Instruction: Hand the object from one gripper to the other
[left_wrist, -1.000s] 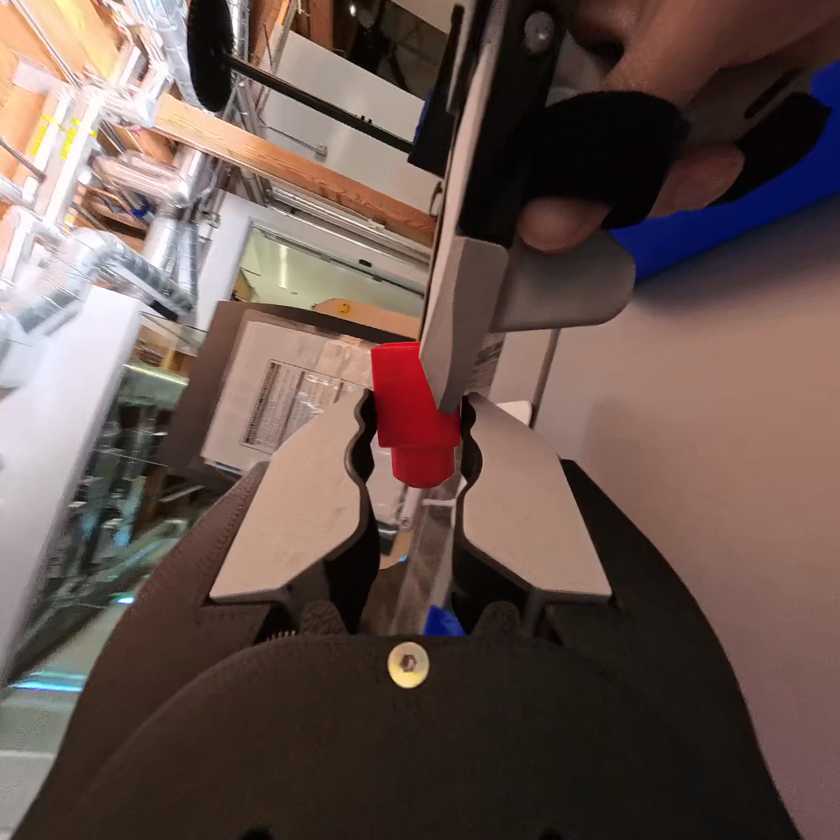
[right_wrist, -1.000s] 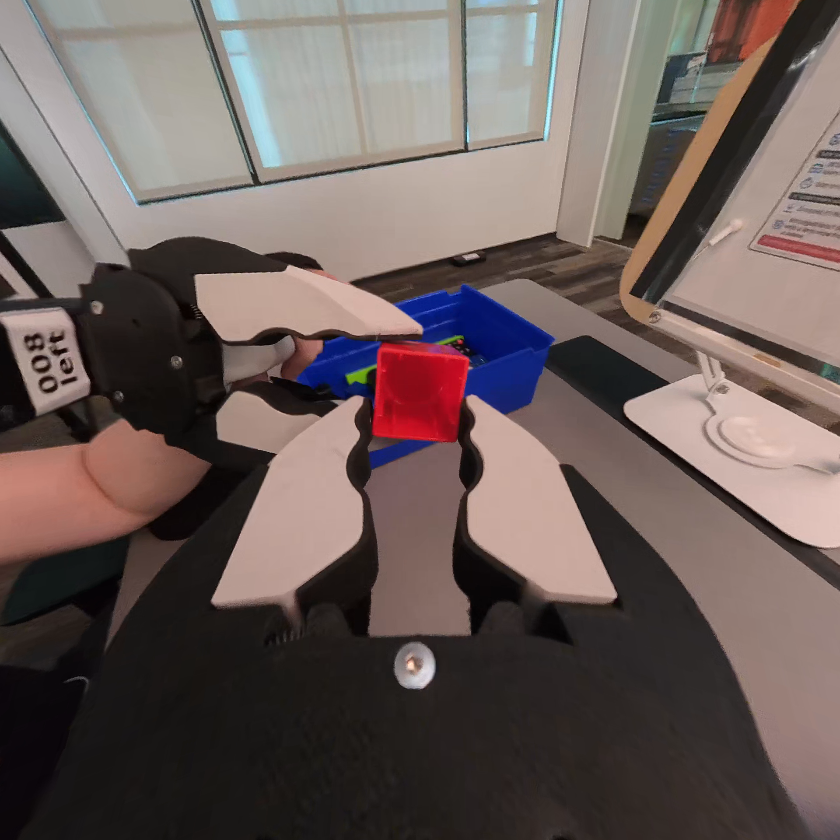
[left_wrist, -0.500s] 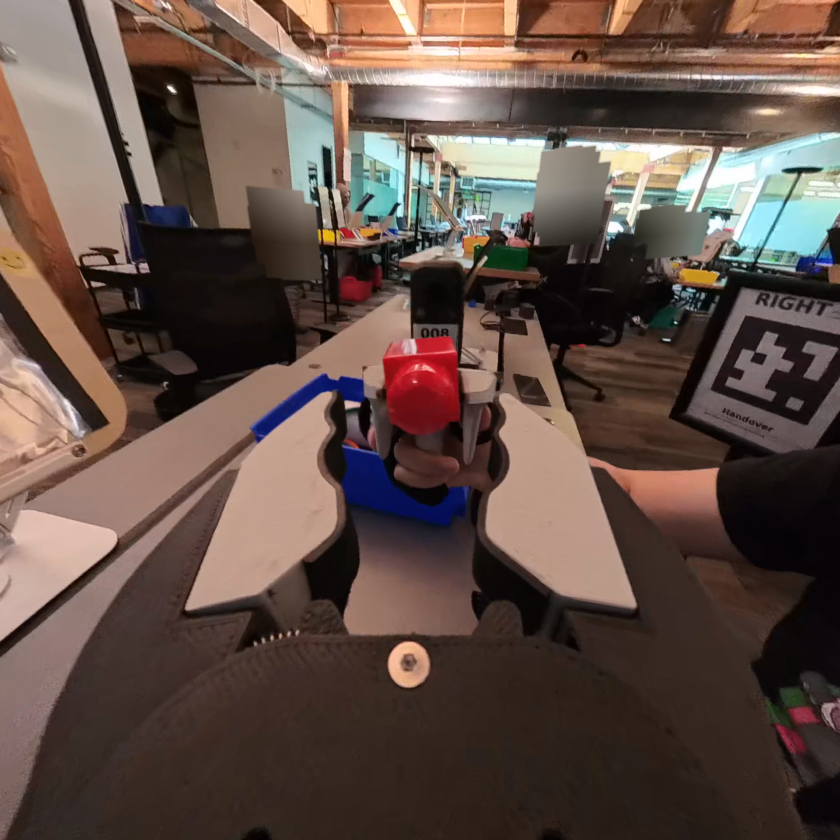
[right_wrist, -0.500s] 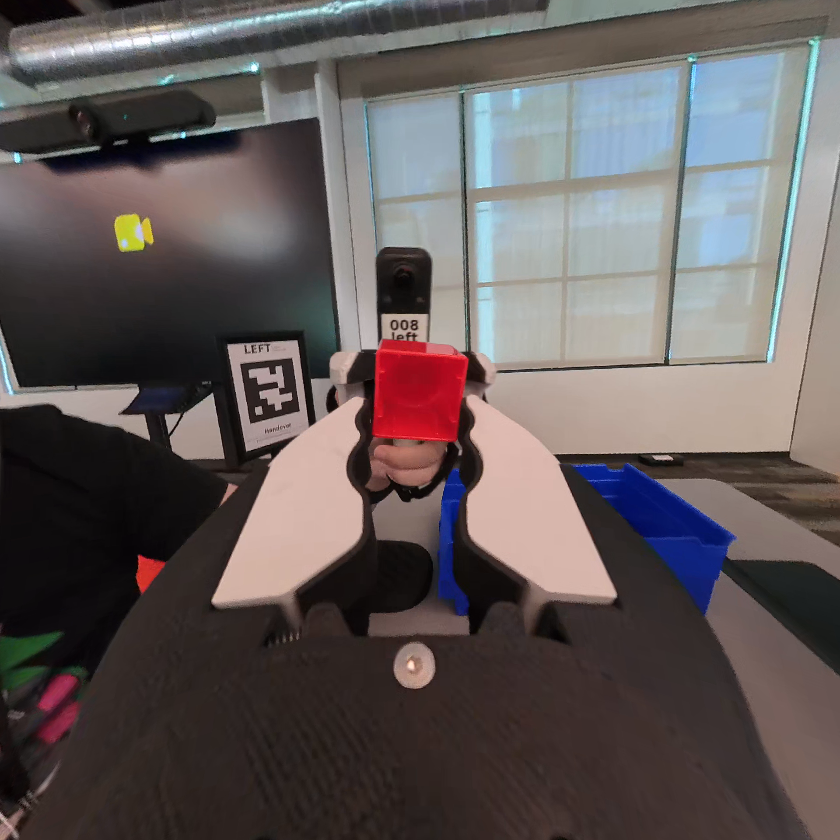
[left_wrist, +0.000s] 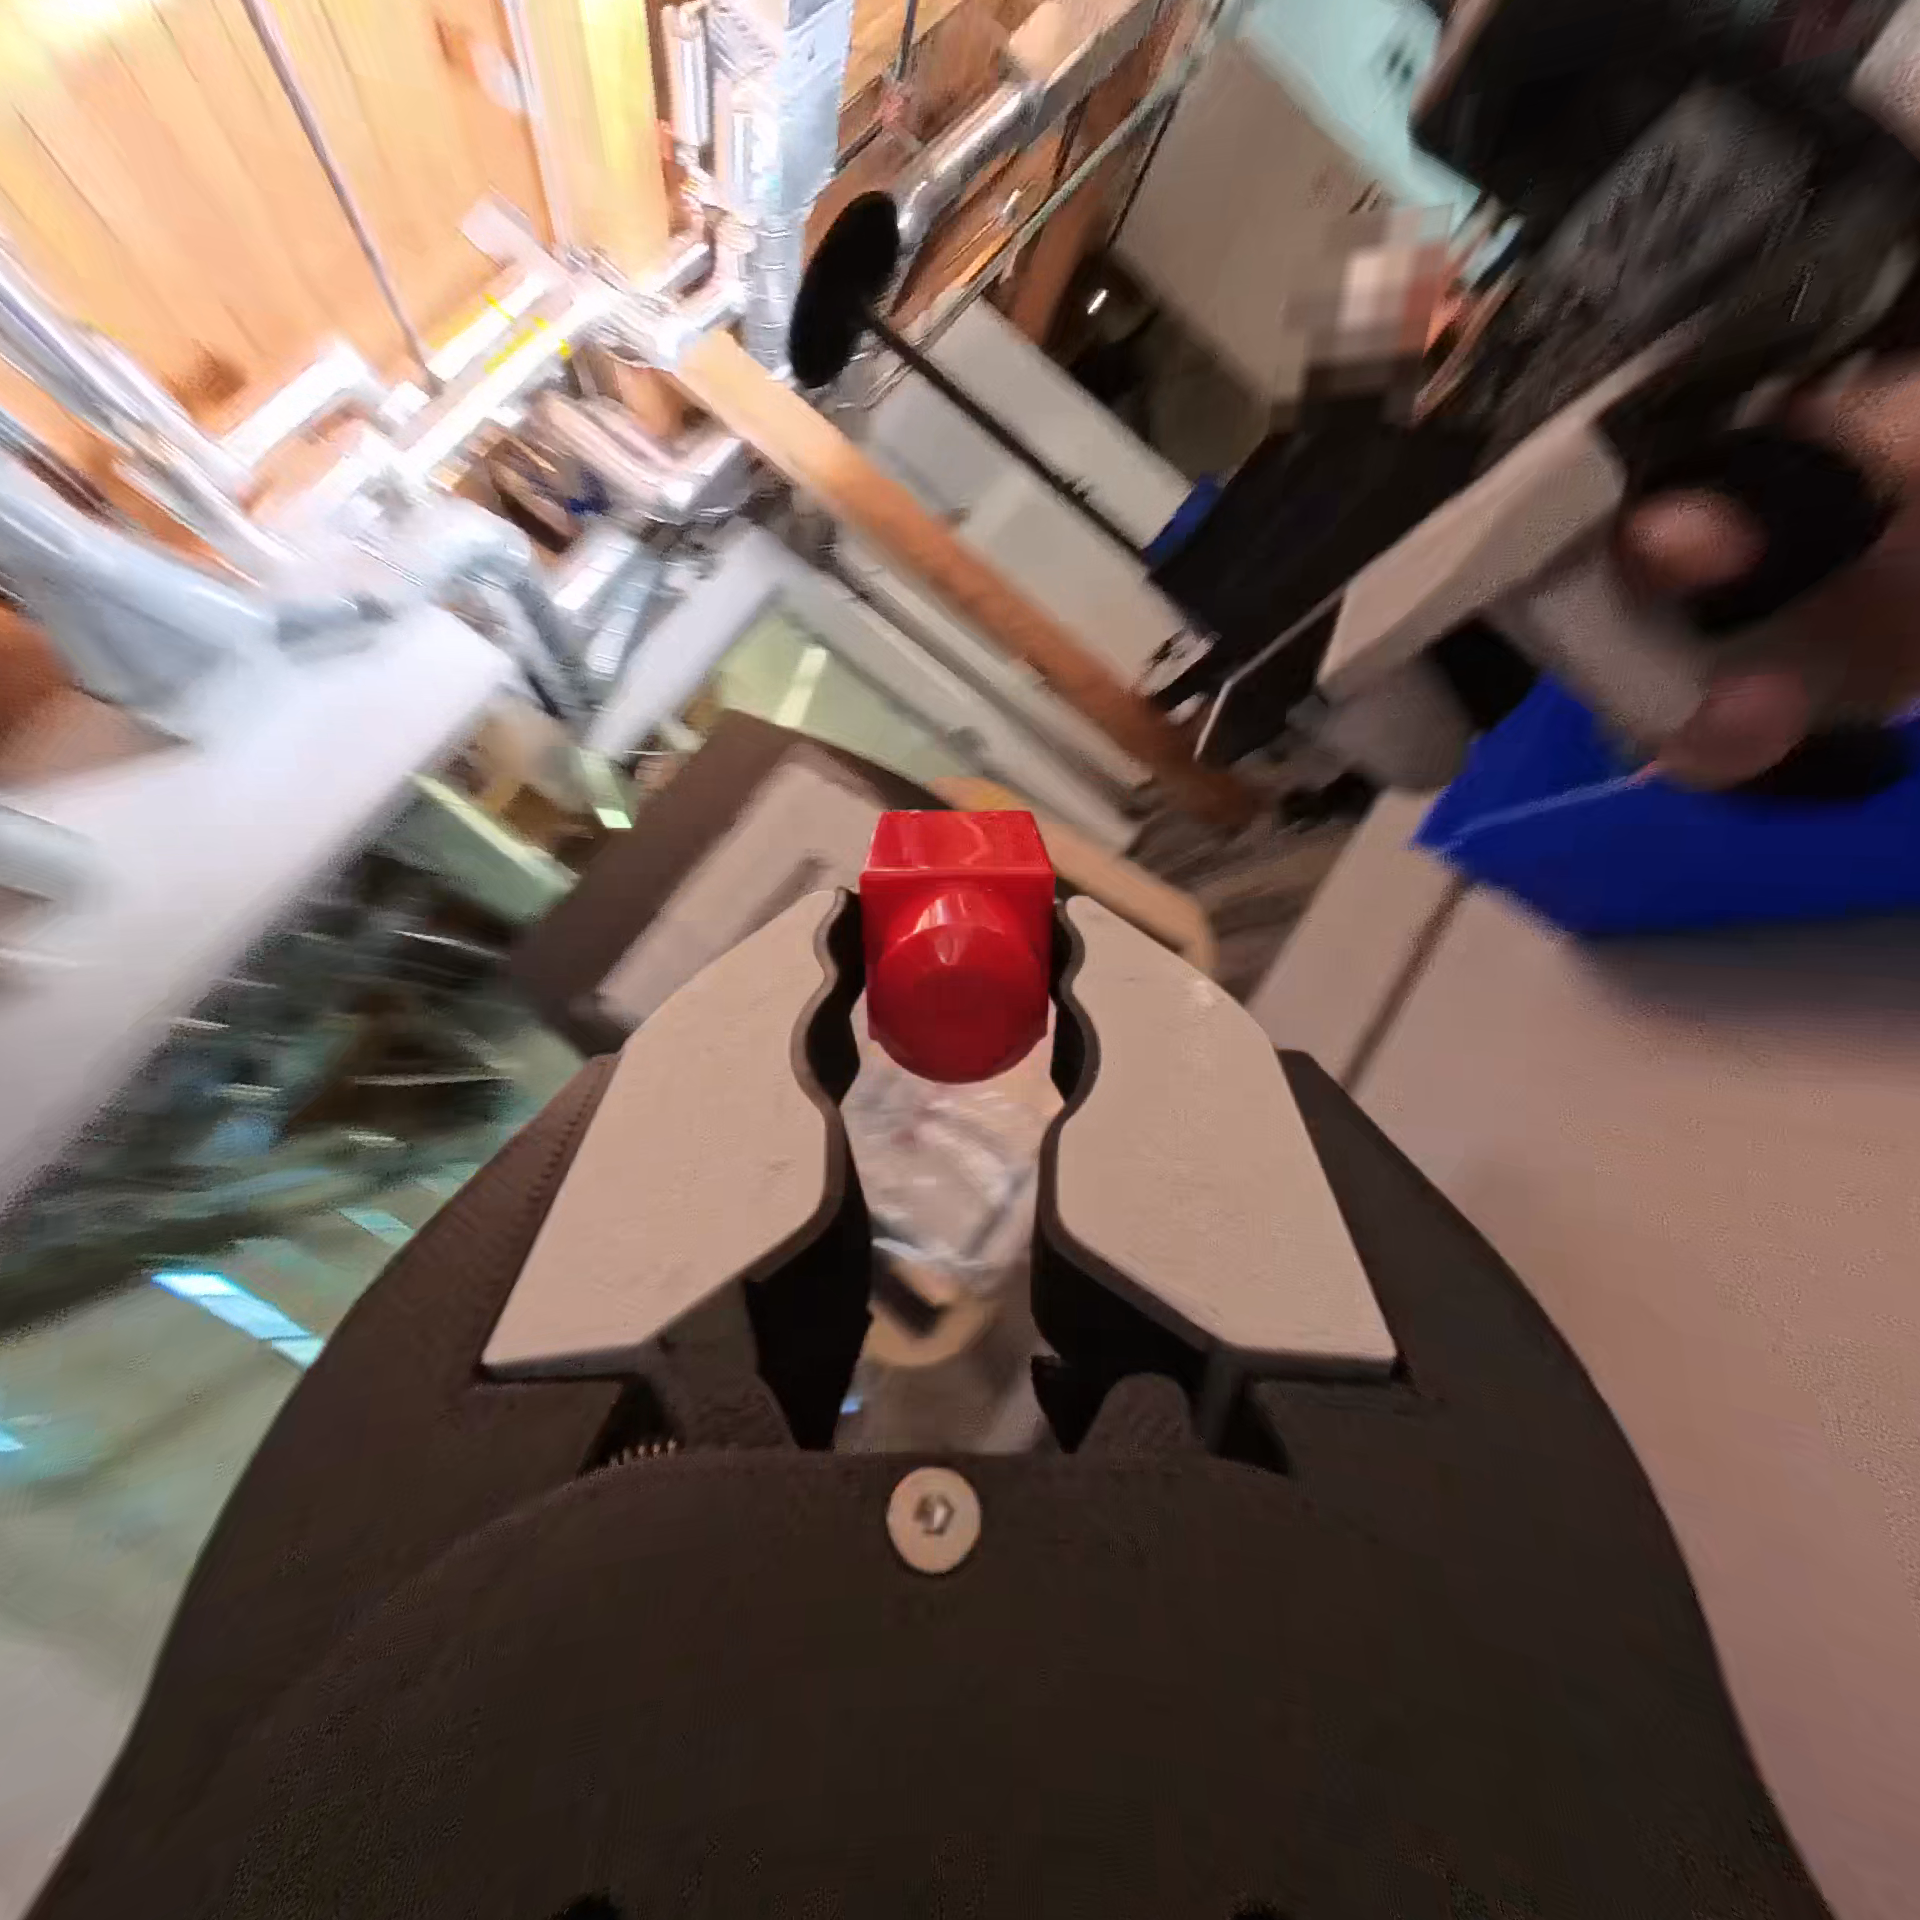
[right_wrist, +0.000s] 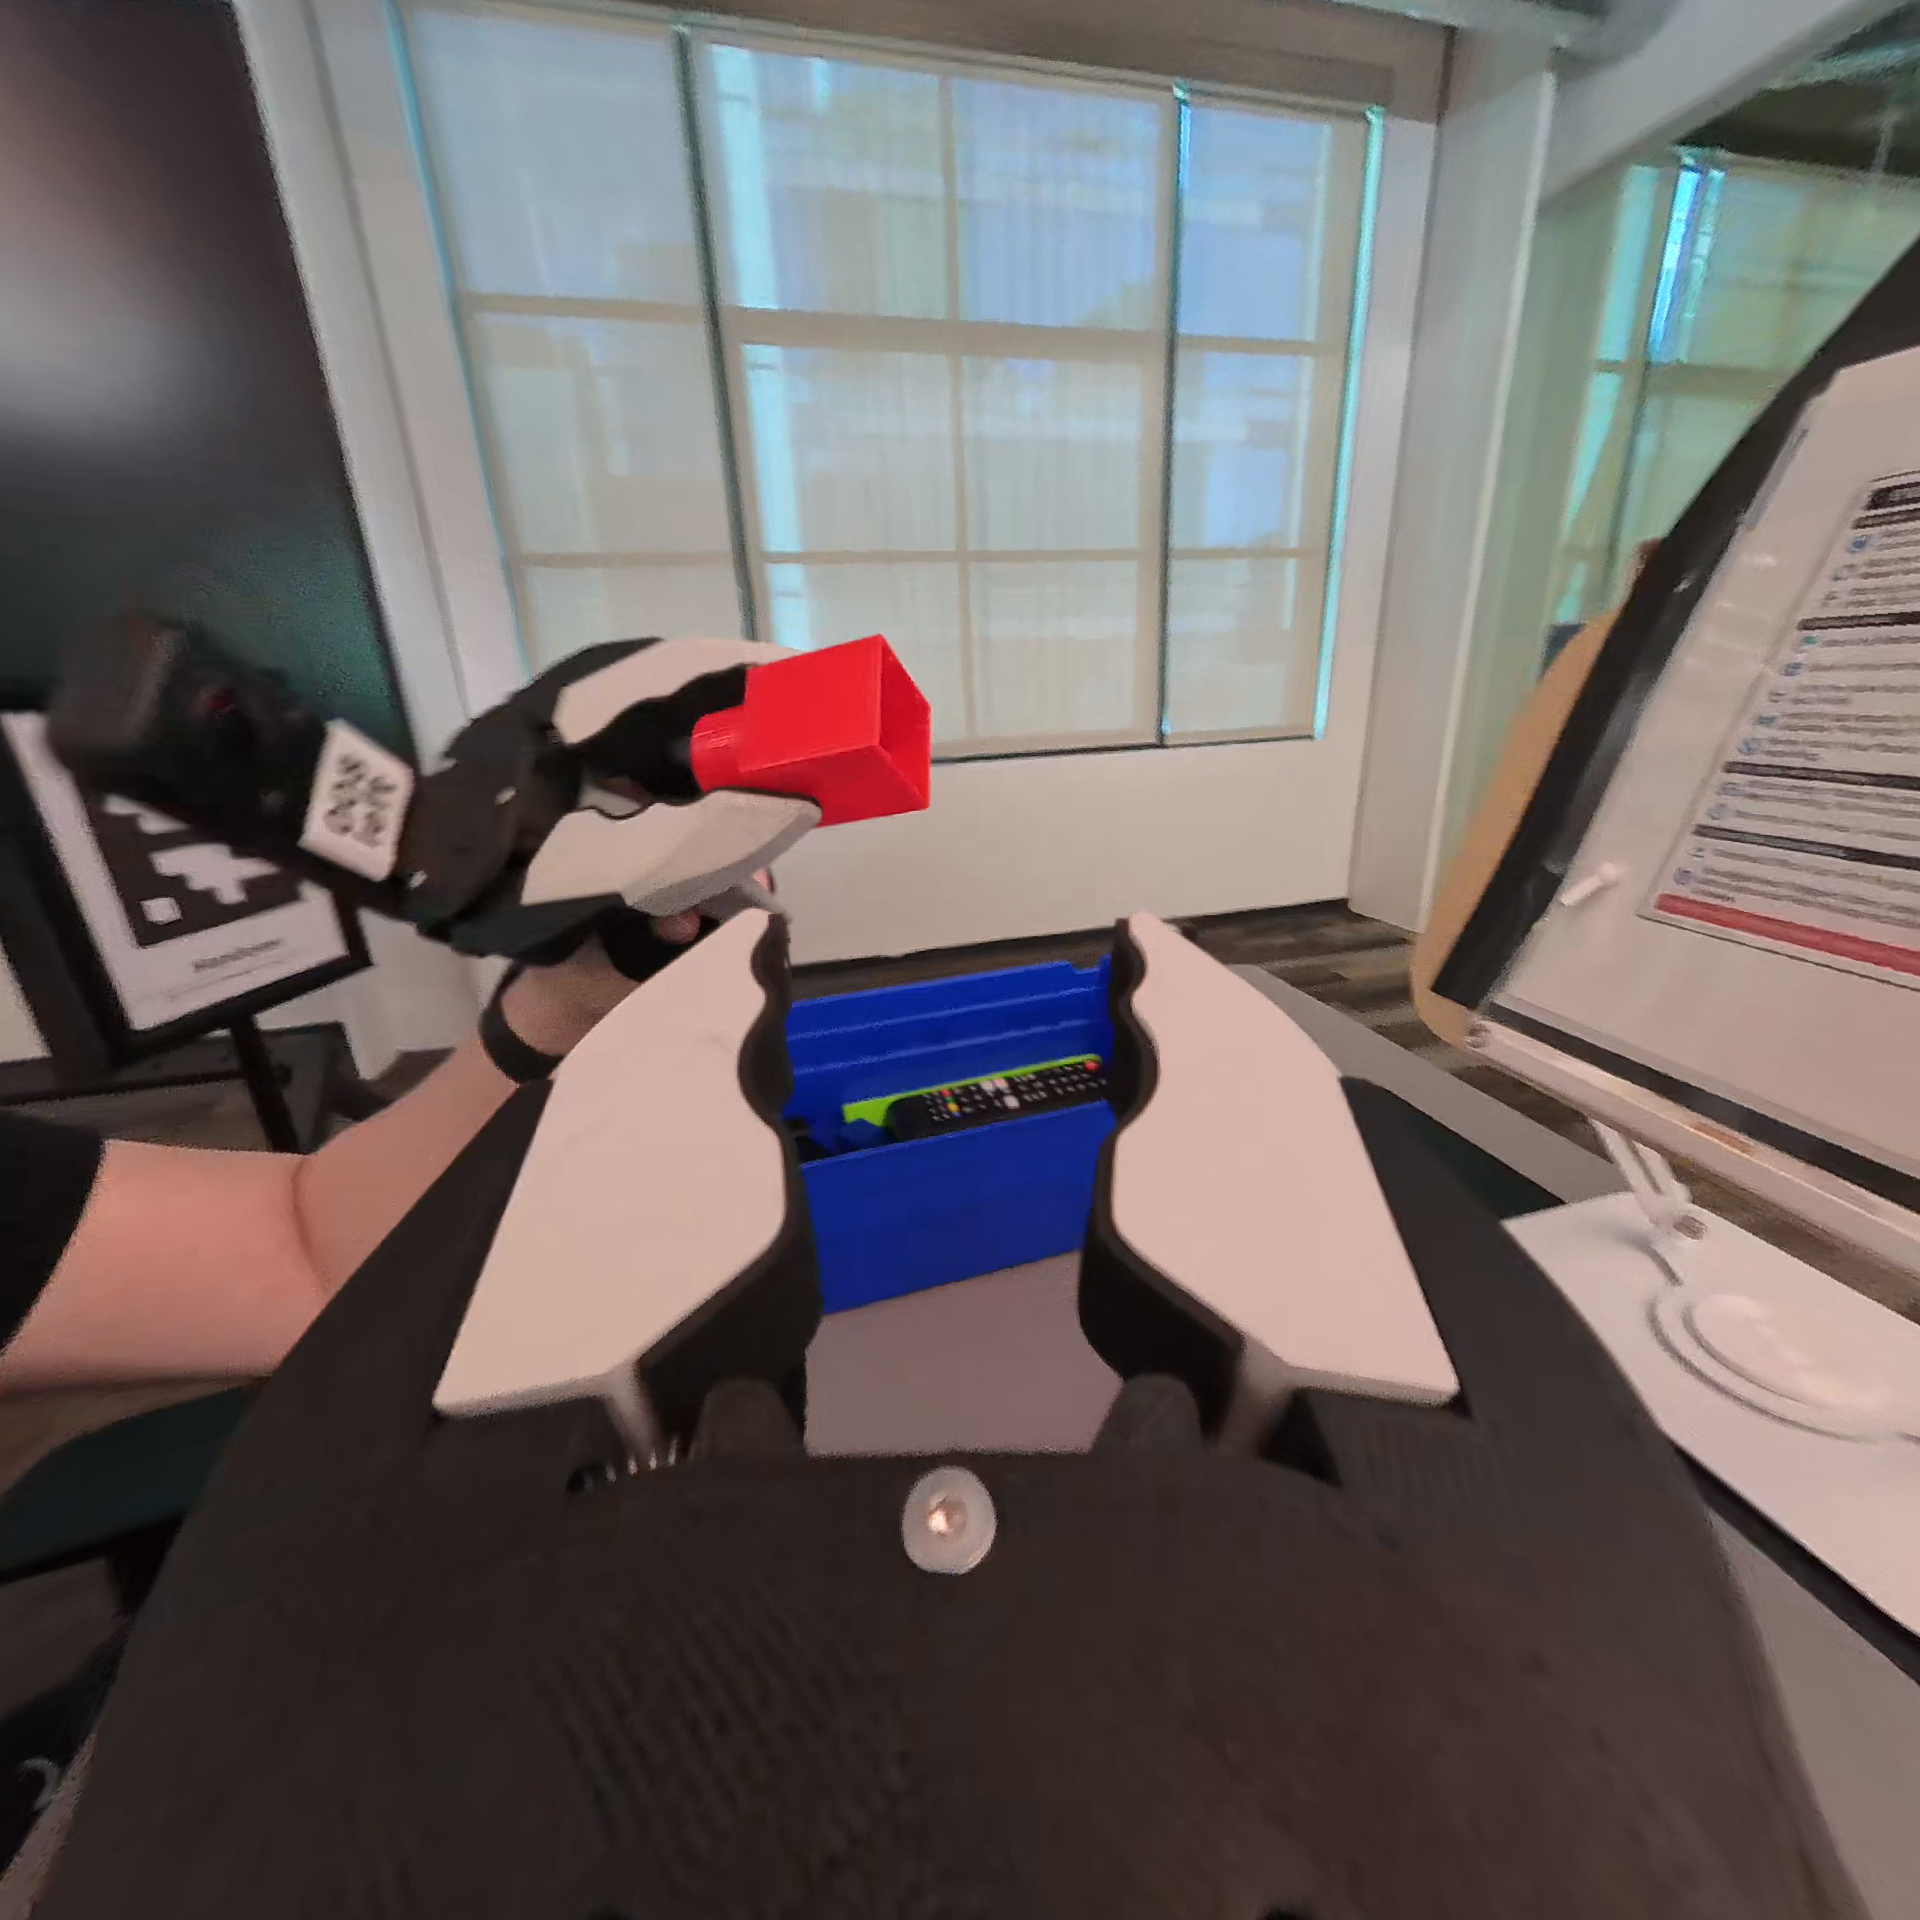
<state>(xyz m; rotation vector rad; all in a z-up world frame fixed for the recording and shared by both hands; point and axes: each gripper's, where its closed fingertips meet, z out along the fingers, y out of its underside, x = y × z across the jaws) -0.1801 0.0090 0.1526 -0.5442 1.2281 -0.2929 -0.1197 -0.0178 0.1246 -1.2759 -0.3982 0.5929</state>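
The object is a red plastic piece (left_wrist: 951, 982) with a square open end and a round stub. My left gripper (left_wrist: 954, 914) is shut on it, gripping its sides near the fingertips. In the right wrist view the left gripper (right_wrist: 790, 740) holds the red piece (right_wrist: 831, 727) up at the upper left, with its square end pointing right. My right gripper (right_wrist: 951, 935) is open and empty, below and to the right of the piece and apart from it. It also shows, blurred, in the left wrist view (left_wrist: 1455, 582) at the upper right.
A blue bin (right_wrist: 935, 1216) with a black remote (right_wrist: 997, 1101) in it stands on the grey table ahead of my right gripper; it also shows in the left wrist view (left_wrist: 1662, 842). A framed sign on a white base (right_wrist: 1714, 1351) stands at the right. A marker board (right_wrist: 208, 883) stands at the left.
Half a second ago my right gripper held the red piece and the left was open facing it. Now the left is shut on it and the right has opened and drawn back.
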